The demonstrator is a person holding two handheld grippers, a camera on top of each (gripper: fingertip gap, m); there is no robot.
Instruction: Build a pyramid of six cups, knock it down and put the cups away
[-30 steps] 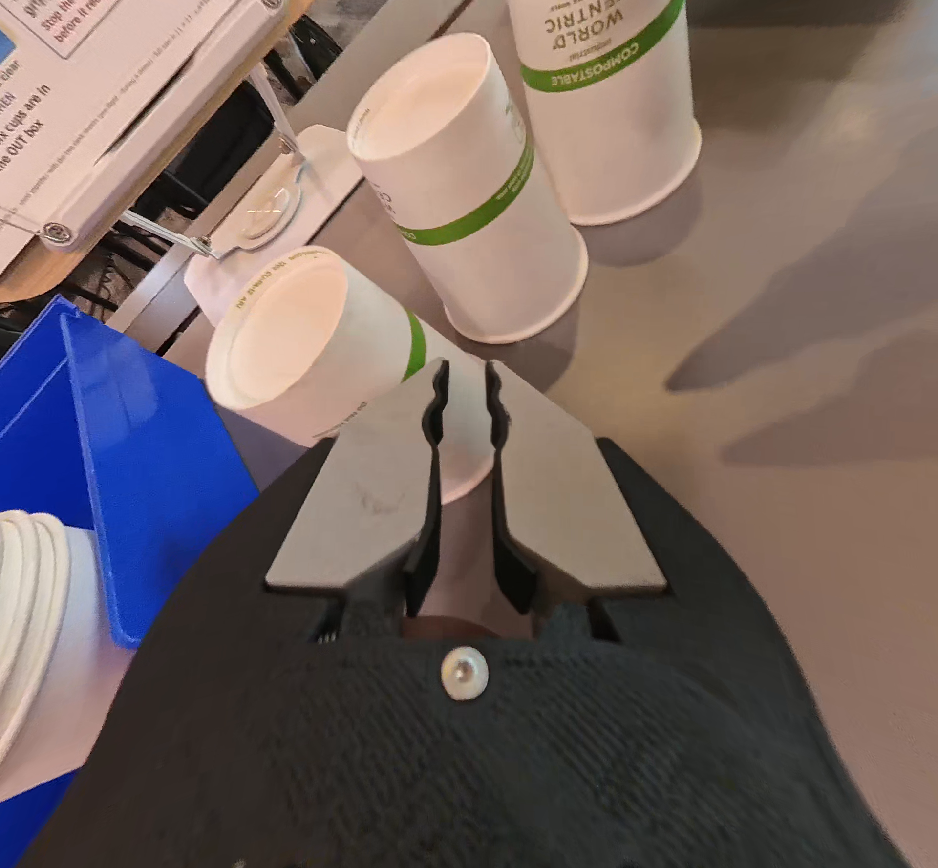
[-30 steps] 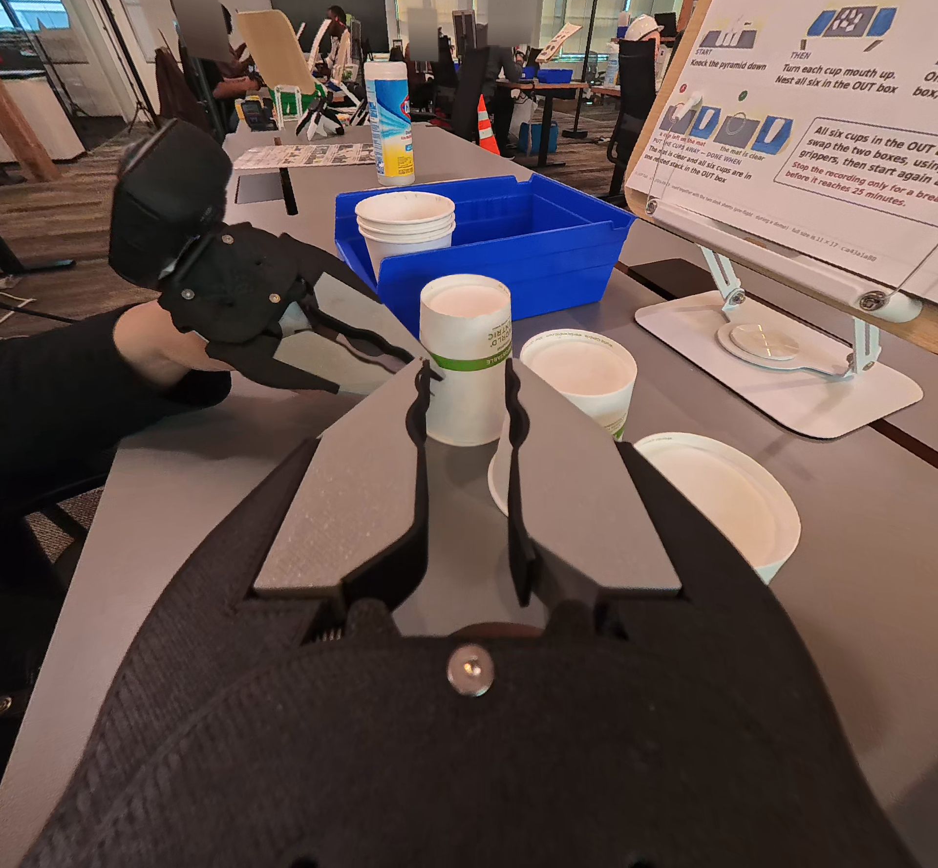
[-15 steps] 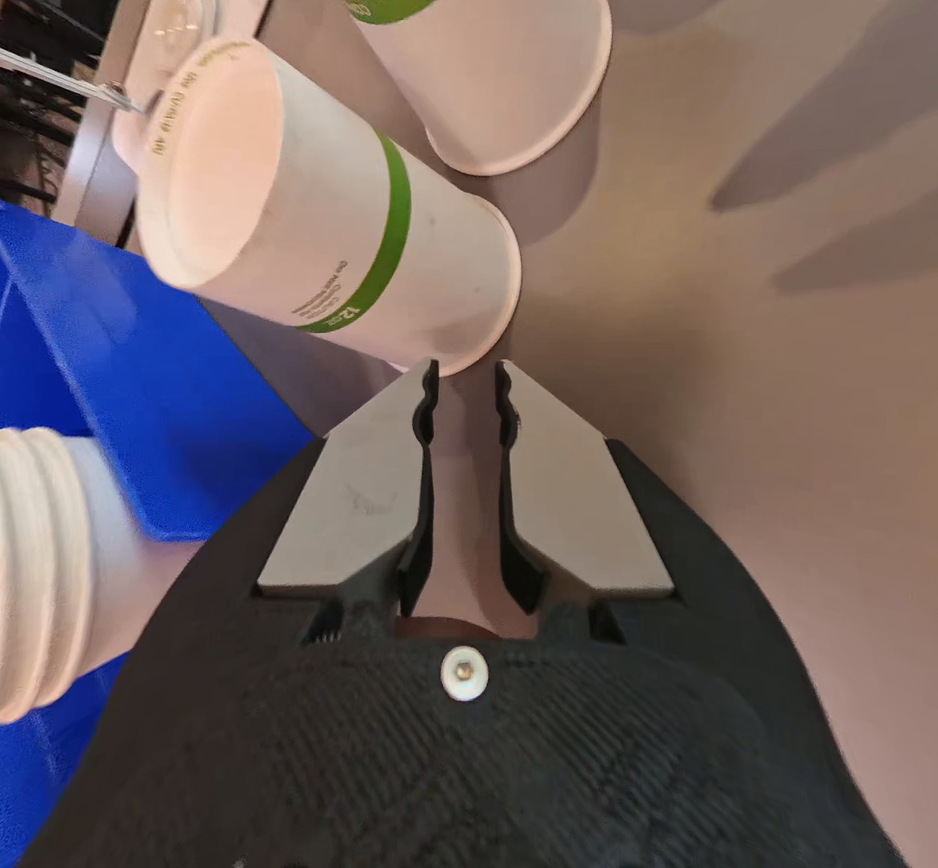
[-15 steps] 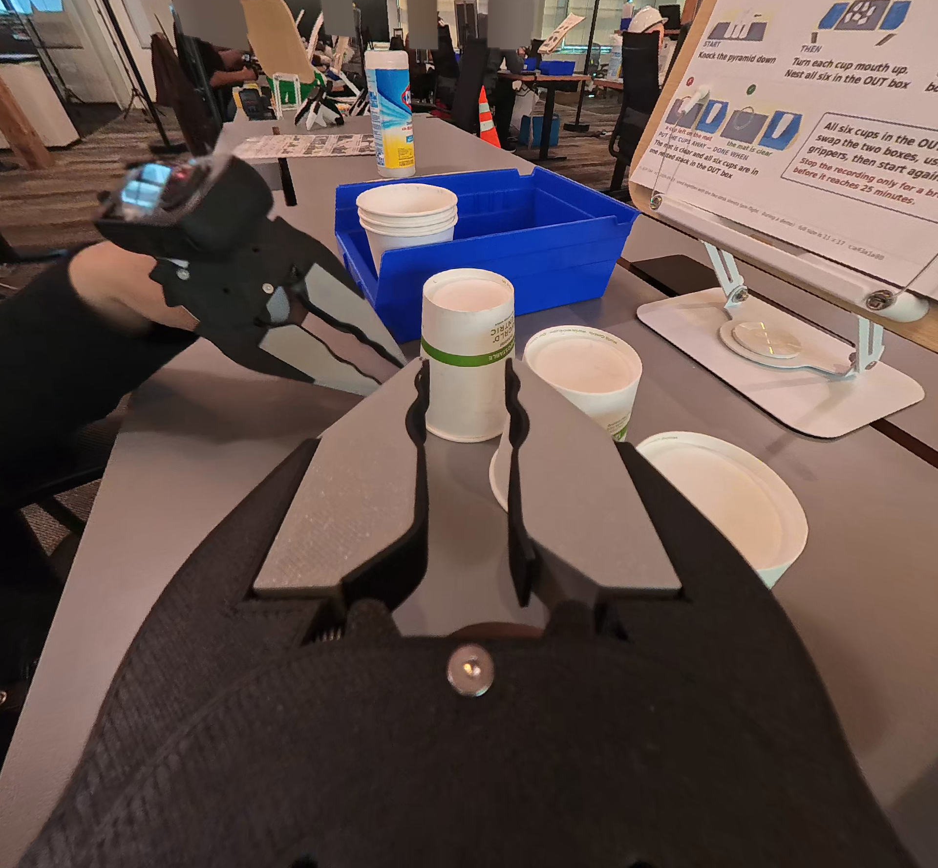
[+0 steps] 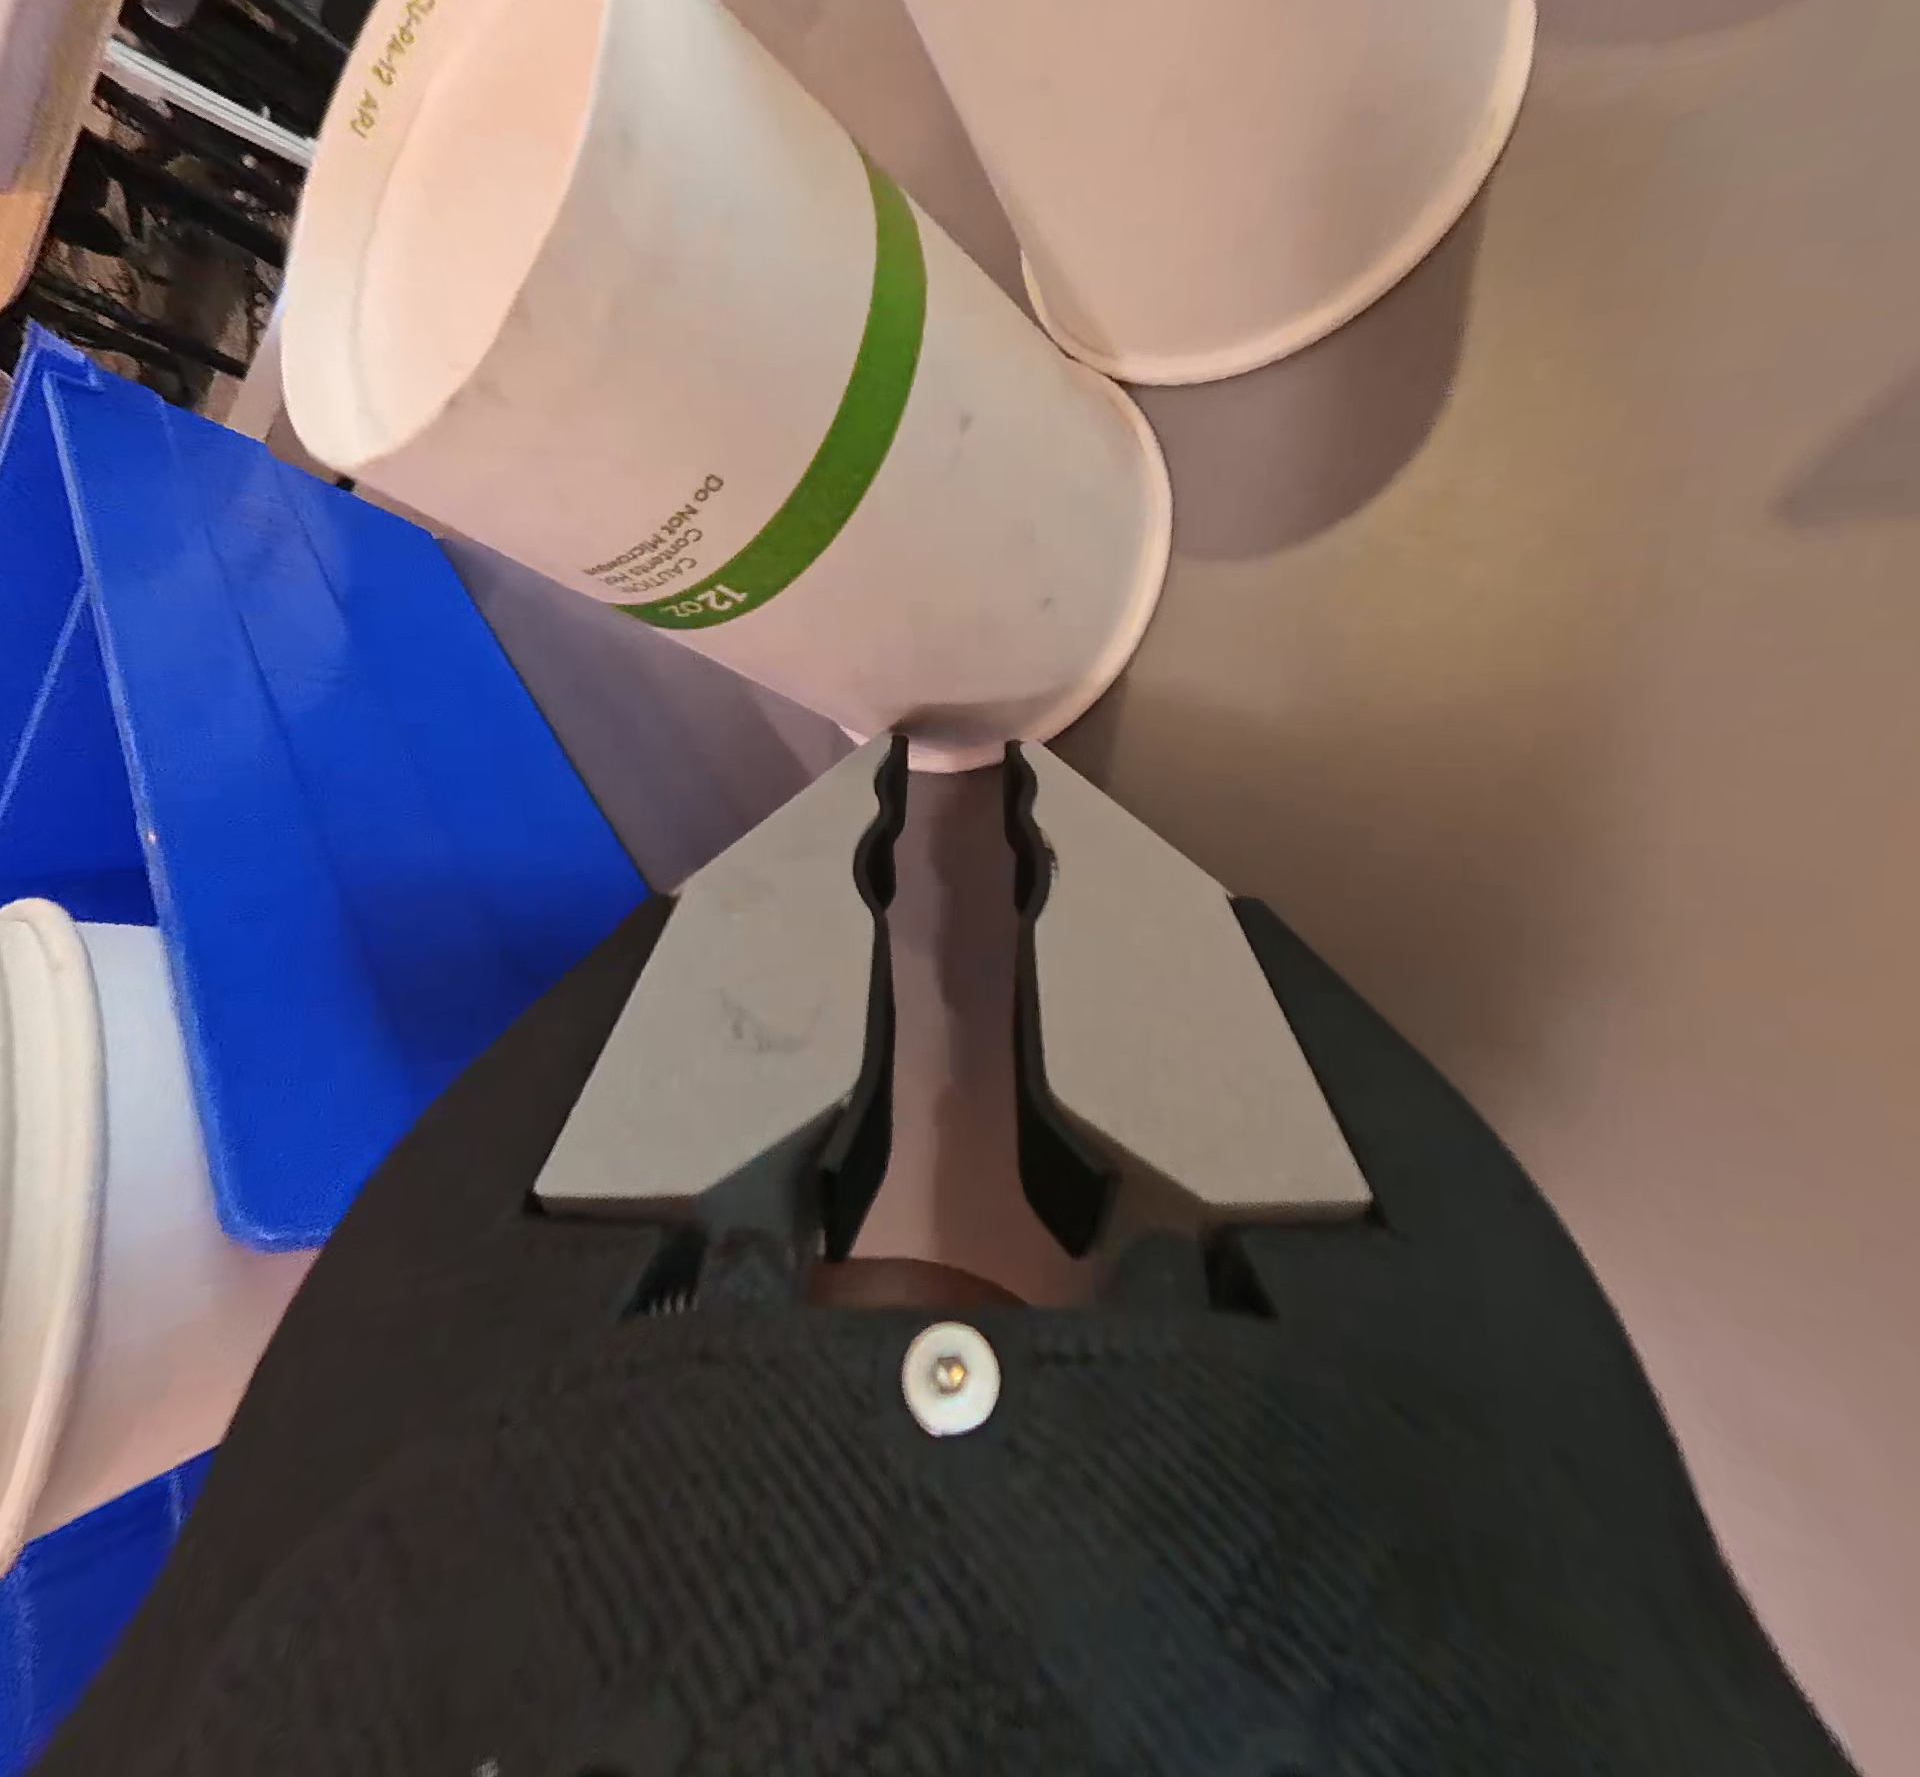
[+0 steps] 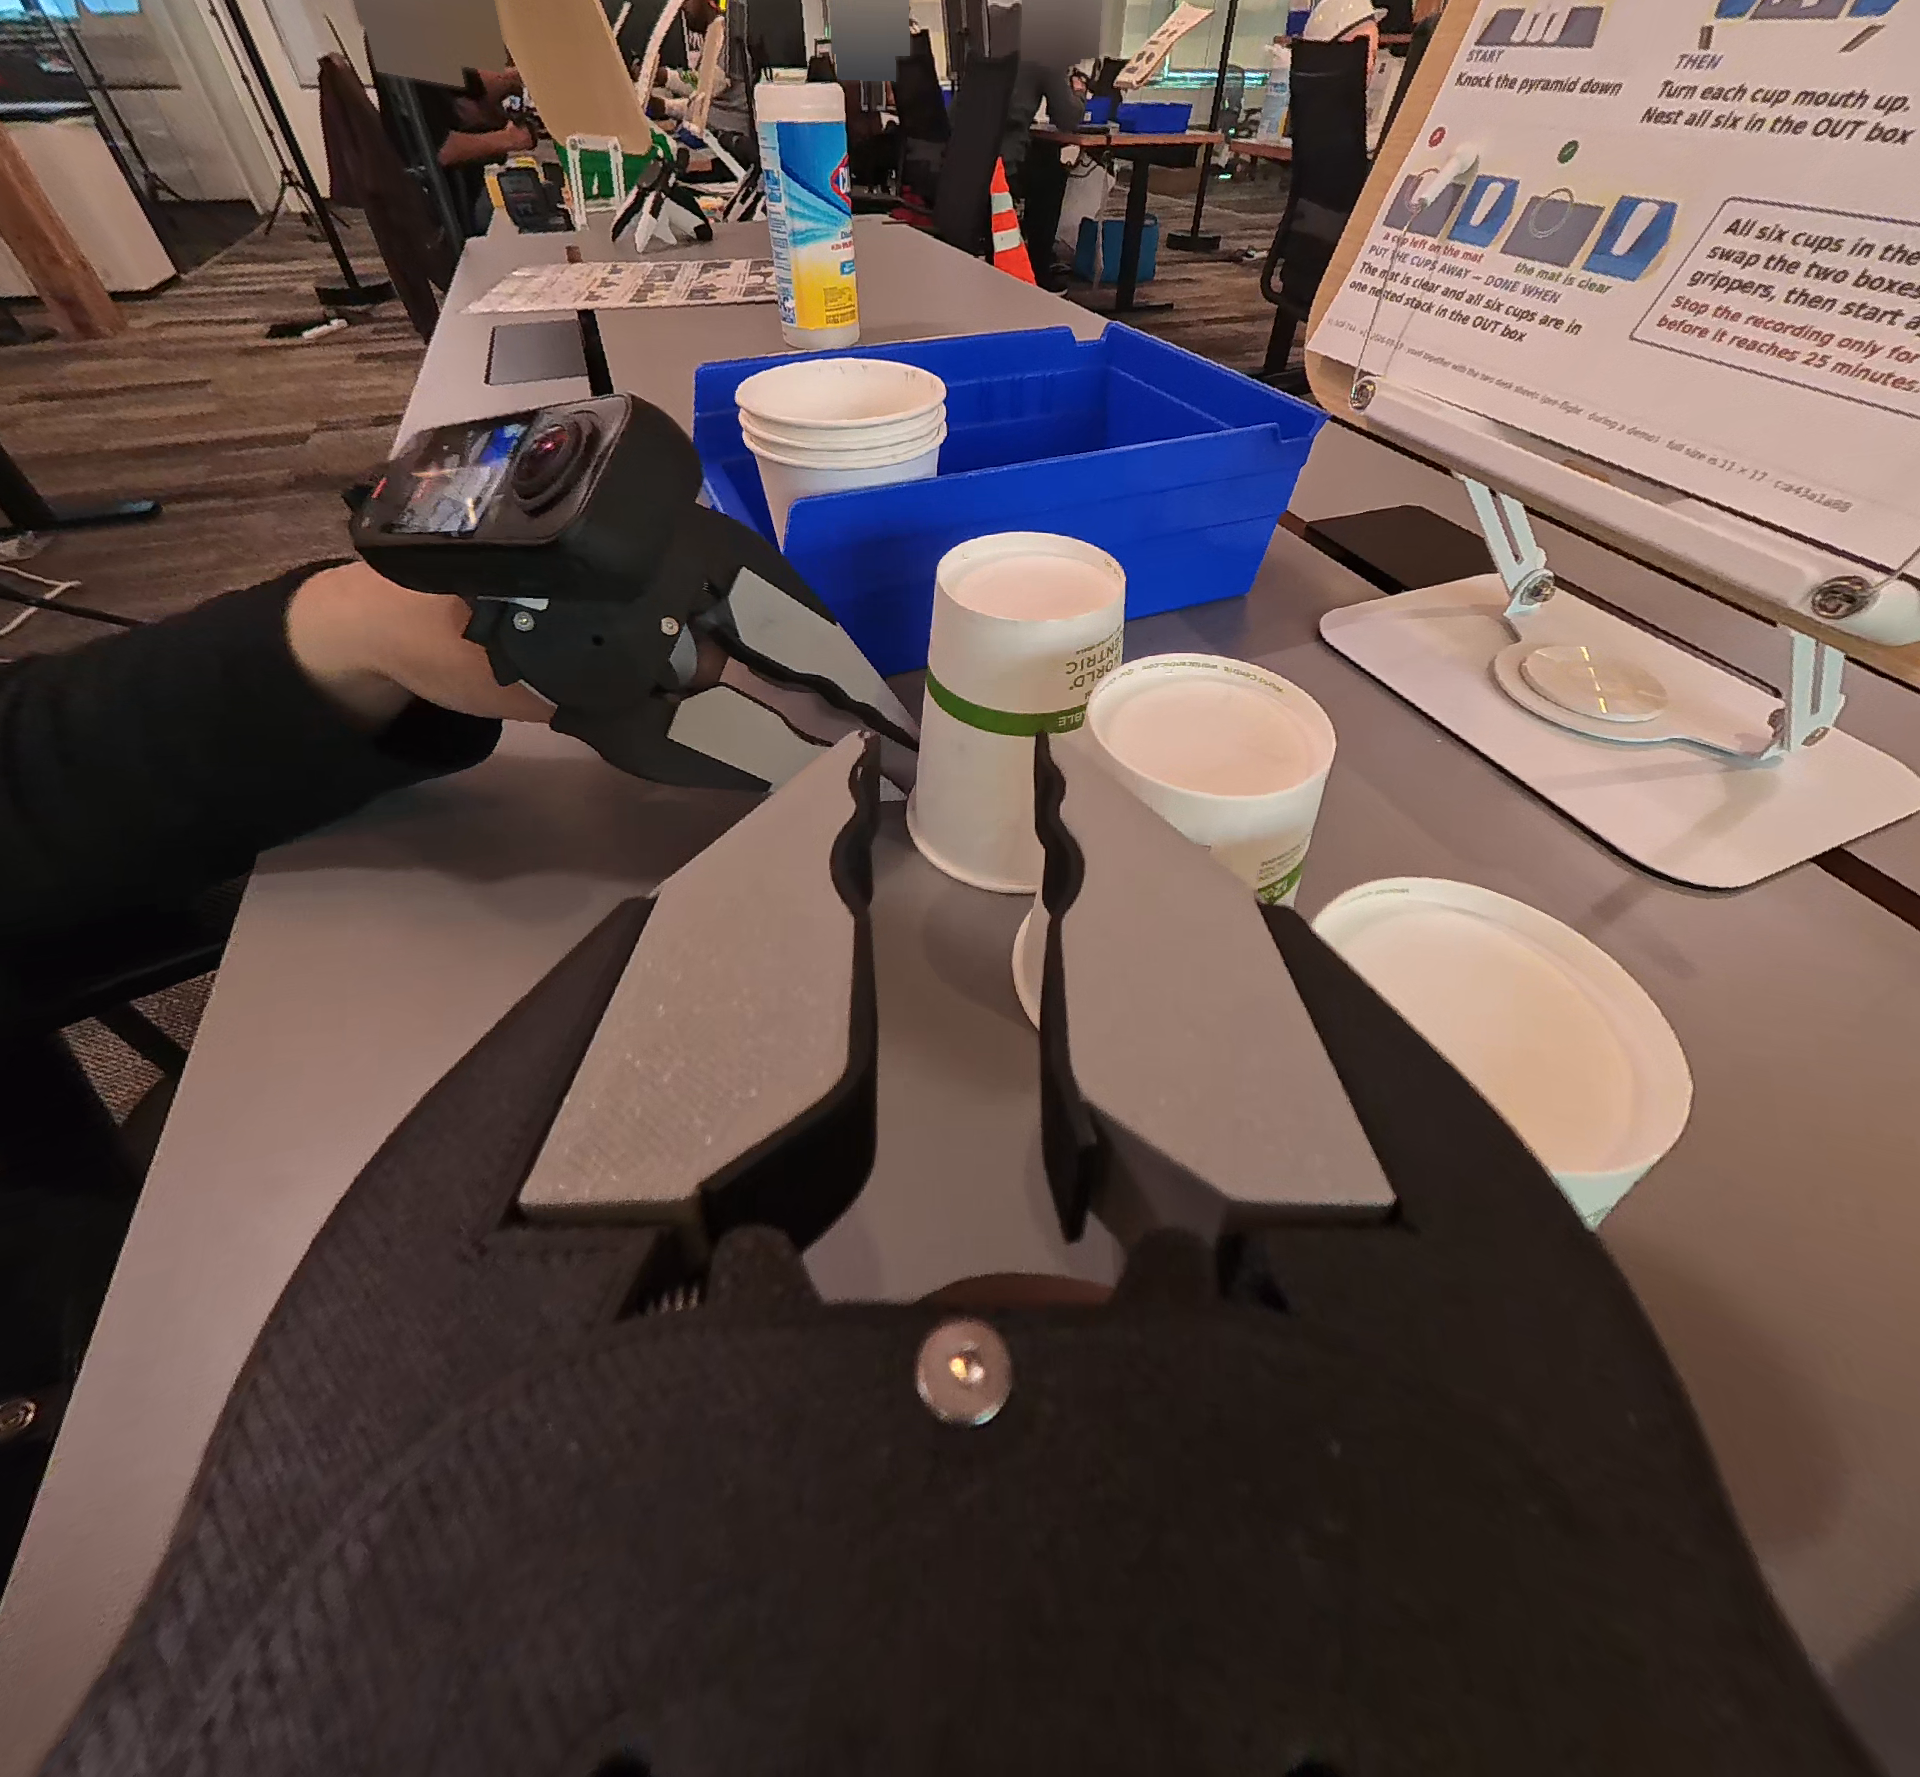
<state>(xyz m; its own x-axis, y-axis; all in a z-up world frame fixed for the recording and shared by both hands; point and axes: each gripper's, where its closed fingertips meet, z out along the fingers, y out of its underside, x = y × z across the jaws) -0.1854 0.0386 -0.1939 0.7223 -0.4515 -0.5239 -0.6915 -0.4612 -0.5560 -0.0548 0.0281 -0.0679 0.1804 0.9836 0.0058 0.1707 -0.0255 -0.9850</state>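
Three white paper cups with green bands stand mouth down in a row on the grey table: the nearest-left cup, the middle cup and the right cup. A nested stack of cups stands mouth up in the blue bin. My left gripper is rolled on its side, its tips at the bottom rim of the first cup, jaws a narrow gap apart and empty. It also shows in the right wrist view. My right gripper hovers in front of the cups, slightly open and empty.
A white stand holding an instruction board sits right of the cups. A wipes canister stands behind the bin. The blue bin's wall is close on the left gripper's left. A person's sleeved arm reaches in from the left. Some 20 cm of space lies between my two pairs of fingers.
My left gripper has moved in toward the first cup and rolled sideways, bringing its tips to the cup's bottom rim. The right gripper has barely moved. The cups have not shifted.
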